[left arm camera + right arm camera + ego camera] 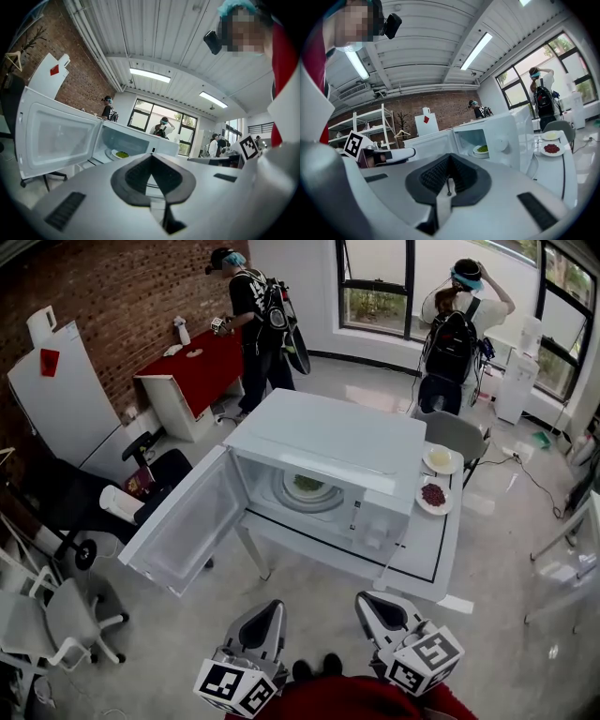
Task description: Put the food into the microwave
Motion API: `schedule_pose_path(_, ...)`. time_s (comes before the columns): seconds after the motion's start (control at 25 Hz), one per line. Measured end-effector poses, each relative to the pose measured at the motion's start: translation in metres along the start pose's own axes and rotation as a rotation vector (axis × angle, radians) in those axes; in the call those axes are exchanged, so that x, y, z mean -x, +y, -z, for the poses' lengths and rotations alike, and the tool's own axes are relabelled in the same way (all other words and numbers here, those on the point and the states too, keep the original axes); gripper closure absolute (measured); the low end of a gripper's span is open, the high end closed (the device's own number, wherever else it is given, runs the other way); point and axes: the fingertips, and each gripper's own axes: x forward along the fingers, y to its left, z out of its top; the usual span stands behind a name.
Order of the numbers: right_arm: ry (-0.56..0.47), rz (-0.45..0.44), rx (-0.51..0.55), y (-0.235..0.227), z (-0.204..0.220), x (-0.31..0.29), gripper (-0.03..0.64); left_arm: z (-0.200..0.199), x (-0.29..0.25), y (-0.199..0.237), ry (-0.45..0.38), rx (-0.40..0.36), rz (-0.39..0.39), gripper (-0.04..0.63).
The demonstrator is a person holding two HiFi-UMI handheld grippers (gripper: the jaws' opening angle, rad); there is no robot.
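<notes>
Obliquely set microwave (328, 442), door (183, 526) swung left, probably greens (307, 483) inside.

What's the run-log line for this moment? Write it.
microwave door: open | inside: green food plate | table: red food plate, pale food plate | left gripper: shut, empty | right gripper: shut, empty

The white microwave (328, 442) stands on the table (427, 554), door (183, 526) wide open, green food plate (307, 484) inside; red food plate (433, 495) and pale food plate (441, 458) sit beside it.
</notes>
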Motion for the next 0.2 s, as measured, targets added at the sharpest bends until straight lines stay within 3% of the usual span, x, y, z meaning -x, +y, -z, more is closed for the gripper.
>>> schedule_pose_path(0.2,0.004,0.008,0.019,-0.0022,-0.0037,0.0010,0.603,-0.0035,-0.0045,-0.0017,-0.002,0.007,0.009,0.588)
